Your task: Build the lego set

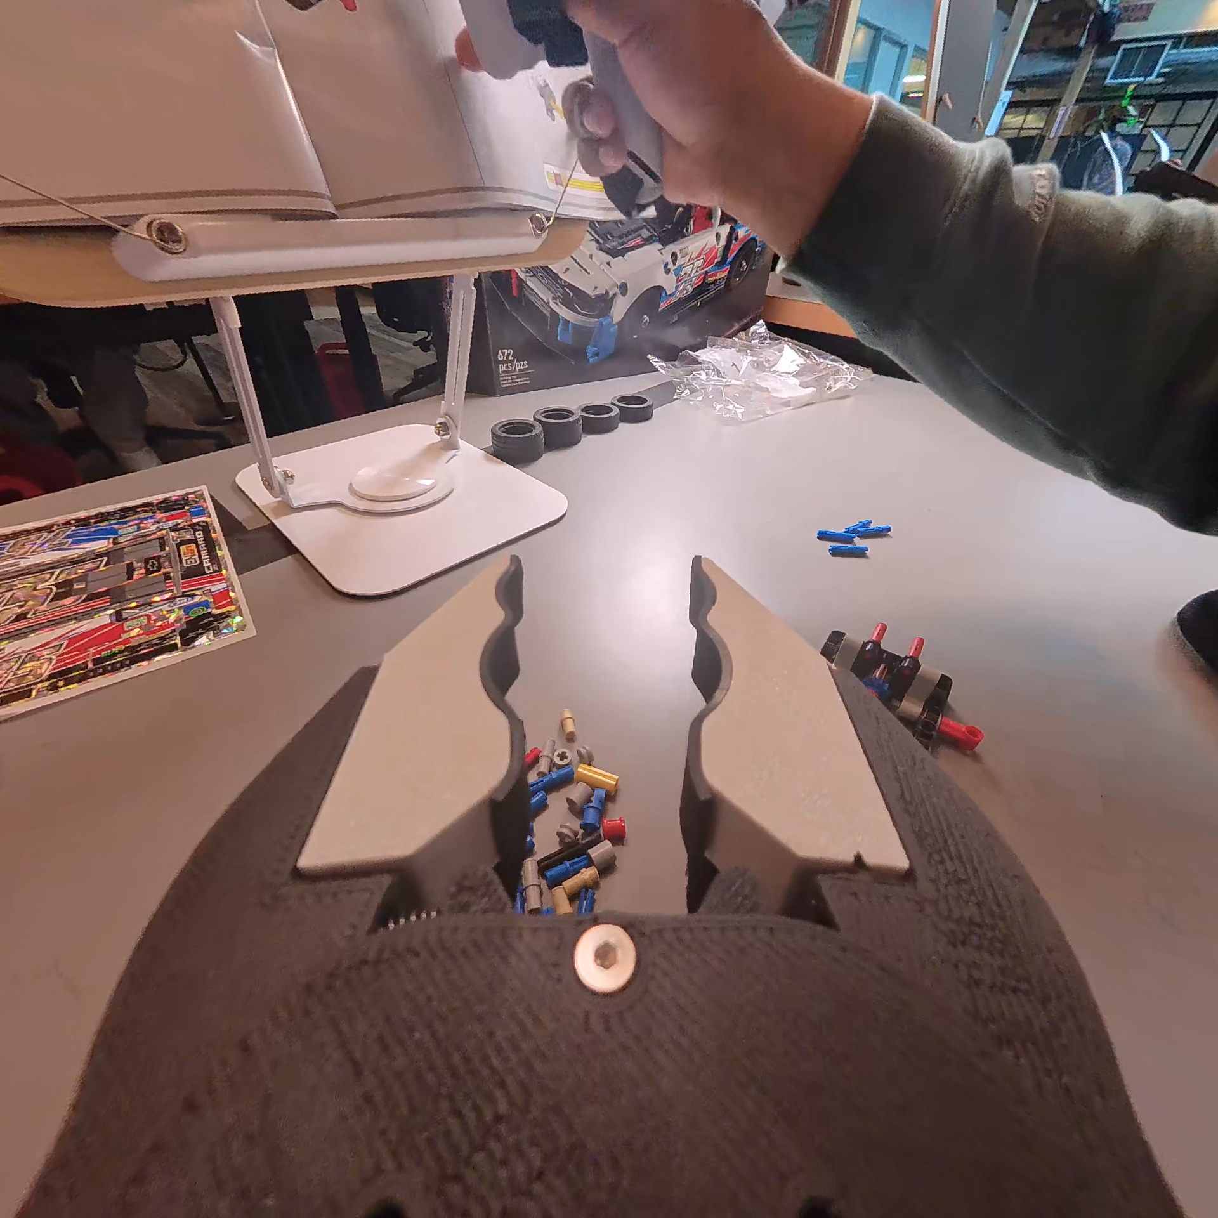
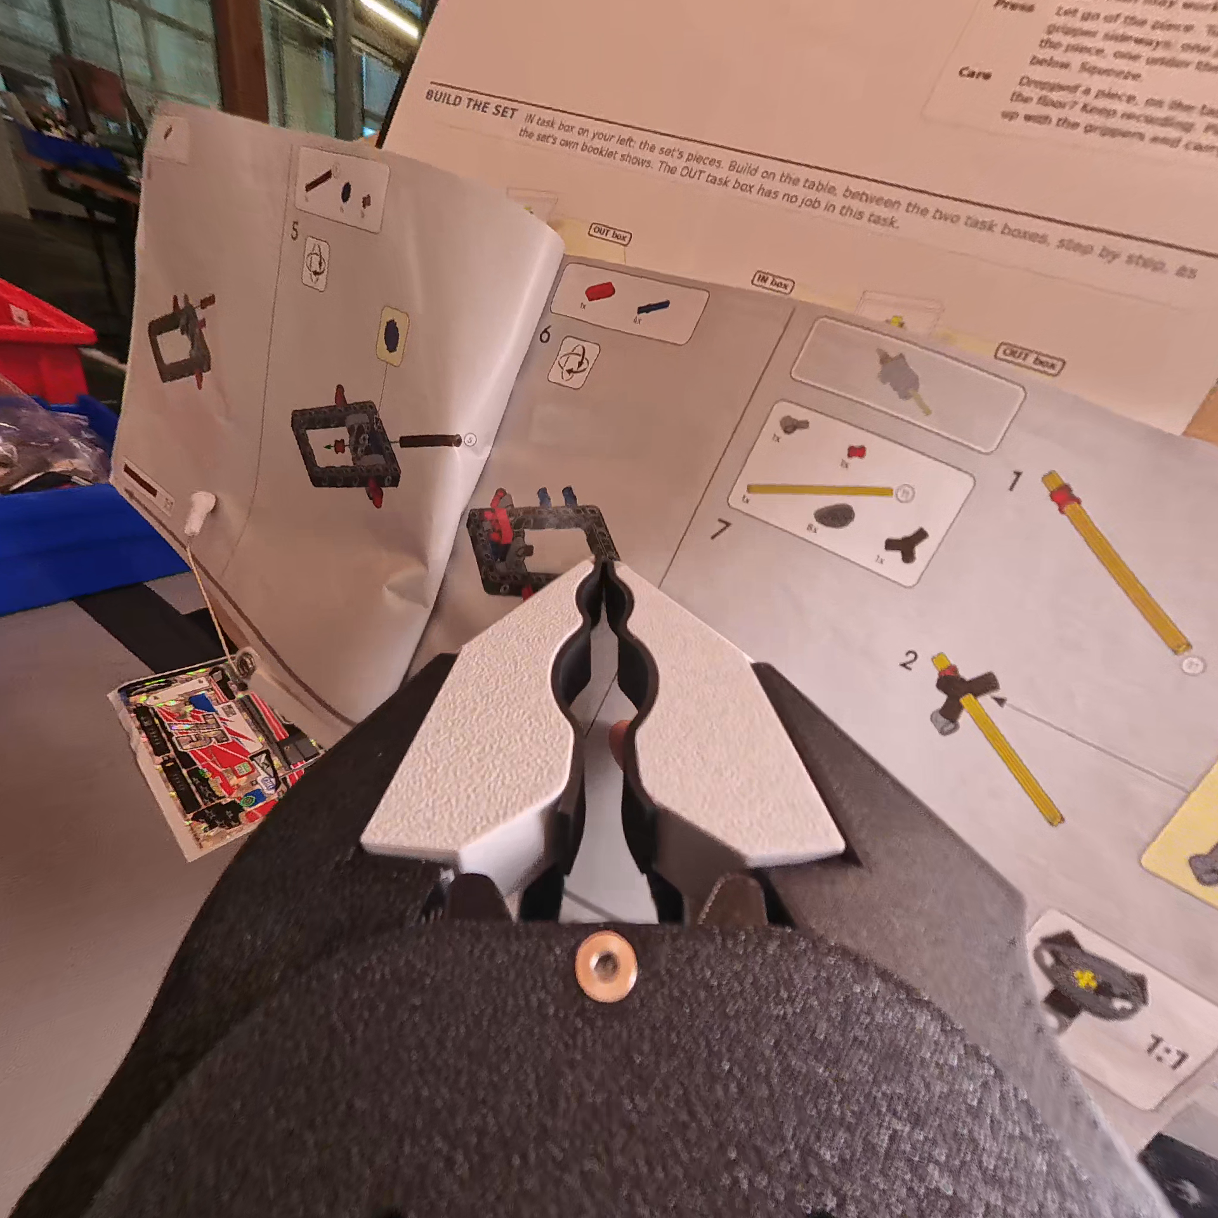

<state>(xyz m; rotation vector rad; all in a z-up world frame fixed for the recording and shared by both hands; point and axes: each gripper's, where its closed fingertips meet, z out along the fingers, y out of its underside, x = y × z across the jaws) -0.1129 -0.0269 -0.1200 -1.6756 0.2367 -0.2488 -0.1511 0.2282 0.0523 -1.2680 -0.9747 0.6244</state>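
Observation:
My left gripper (image 1: 606, 567) is open and empty, low over the grey table (image 1: 725, 474), with a pile of small pins (image 1: 573, 830) in several colours between its fingers. A black and grey sub-assembly (image 1: 903, 679) with red pins lies to its right. My right gripper (image 2: 603, 565) is shut, with its tips against the open instruction booklet (image 2: 857, 593) on the stand. I cannot tell if a page is pinched. The left page (image 2: 329, 329) curls up. In the left wrist view a hand (image 1: 712, 99) holds that gripper up at the booklet (image 1: 296, 132).
The white stand base (image 1: 408, 521) sits ahead on the left, beside a sticker sheet (image 1: 112, 593). Several black tyres (image 1: 570, 422), the set's box (image 1: 626, 296) and a clear bag (image 1: 758, 376) lie at the back. Loose blue pins (image 1: 850, 537) lie on the right. Blue bins (image 2: 66, 540) stand far left. My right fingertips sit around 30 centimetres from my left ones.

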